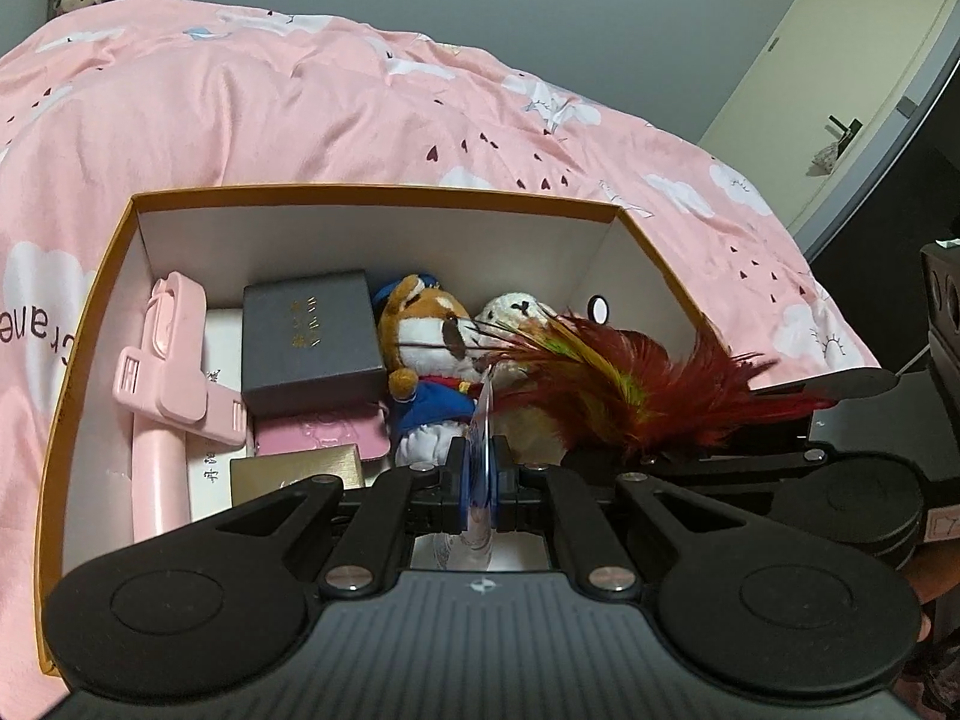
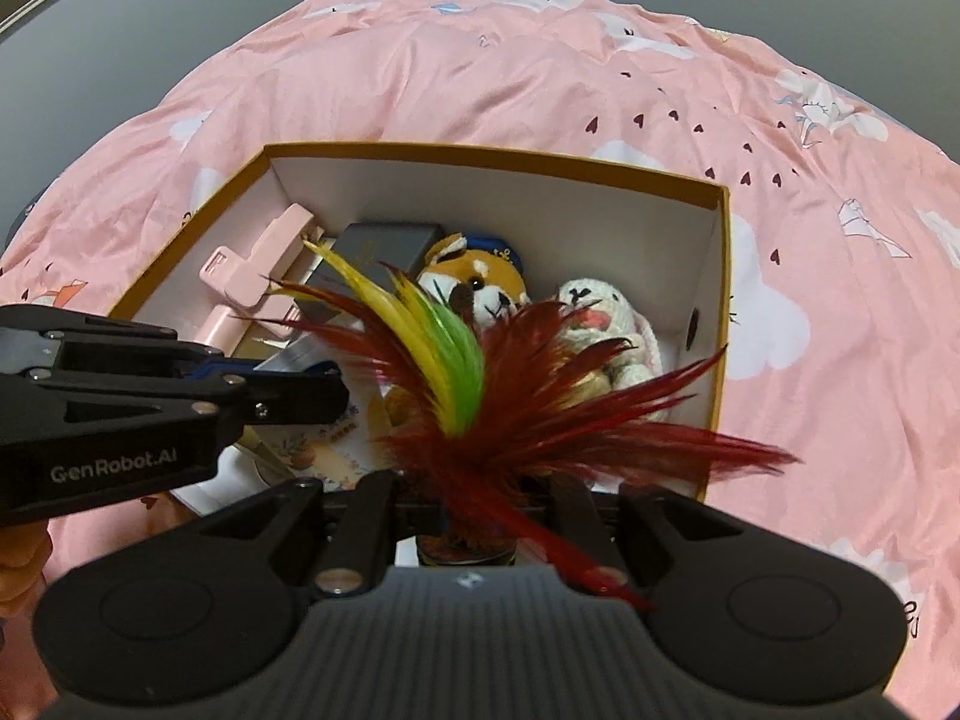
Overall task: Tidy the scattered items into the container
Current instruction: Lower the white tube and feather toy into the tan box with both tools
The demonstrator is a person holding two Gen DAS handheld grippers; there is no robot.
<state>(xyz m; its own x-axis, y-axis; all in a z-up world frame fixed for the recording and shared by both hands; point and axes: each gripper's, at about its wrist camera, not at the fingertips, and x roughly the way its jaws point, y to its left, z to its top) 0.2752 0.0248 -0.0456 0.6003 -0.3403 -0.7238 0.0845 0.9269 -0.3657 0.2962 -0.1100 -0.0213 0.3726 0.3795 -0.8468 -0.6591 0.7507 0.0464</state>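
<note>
- Left gripper (image 1: 478,492): its jaws are closed on a thin, clear-and-blue plastic packet (image 1: 480,462), held edge-on over the near end of the box.
- Right gripper (image 2: 465,540): its jaws clamp the base of a feather shuttlecock (image 2: 480,396), whose stiff dark-red plumes, with yellow and green ones among them, fan out over the box's near right part and reach its right wall.
- The two grippers sit close side by side above the near rim, the left gripper's black linkage just left of the feathers in the right wrist view.
- The box (image 2: 492,151), white cardboard inside with an orange-brown rim, is open-topped and straight-walled; bare white floor shows along its far wall and right corner.
- Inside, a pink plastic holder (image 1: 174,384) leans along the left wall, and a matte grey square case (image 1: 309,339) lies on flat pink and white boxes.
- A fuzzy brown-and-white plush dog (image 2: 474,288) in blue sits mid-box, touching a cream crocheted bunny (image 2: 600,324) on its right.
- The box rests on a bed under a rumpled pink quilt (image 2: 540,78) printed with white clouds and small dark hearts.
</note>
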